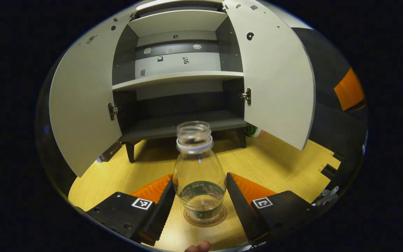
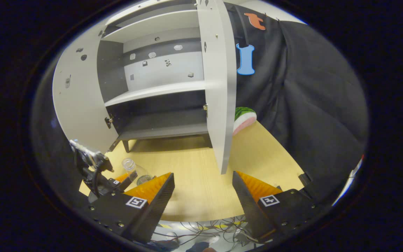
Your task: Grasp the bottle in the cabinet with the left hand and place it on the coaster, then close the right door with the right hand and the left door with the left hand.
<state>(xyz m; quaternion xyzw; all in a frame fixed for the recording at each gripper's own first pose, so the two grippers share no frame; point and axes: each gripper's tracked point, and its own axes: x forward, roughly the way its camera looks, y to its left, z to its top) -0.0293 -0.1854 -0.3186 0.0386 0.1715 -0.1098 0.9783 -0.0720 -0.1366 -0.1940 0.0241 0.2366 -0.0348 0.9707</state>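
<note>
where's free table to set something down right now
Bare table lies between the cabinet front and the right gripper, under the right door's edge. The lower shelf is bare too. It is crowded at the coaster, where the bottle stands between the left gripper's fingers.

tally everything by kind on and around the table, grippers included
grippers: 2, left gripper and right gripper
bottle: 1
coaster: 1
cabinet: 1
cabinet doors: 2, left door and right door
watermelon slice toy: 1
total: 8
</note>
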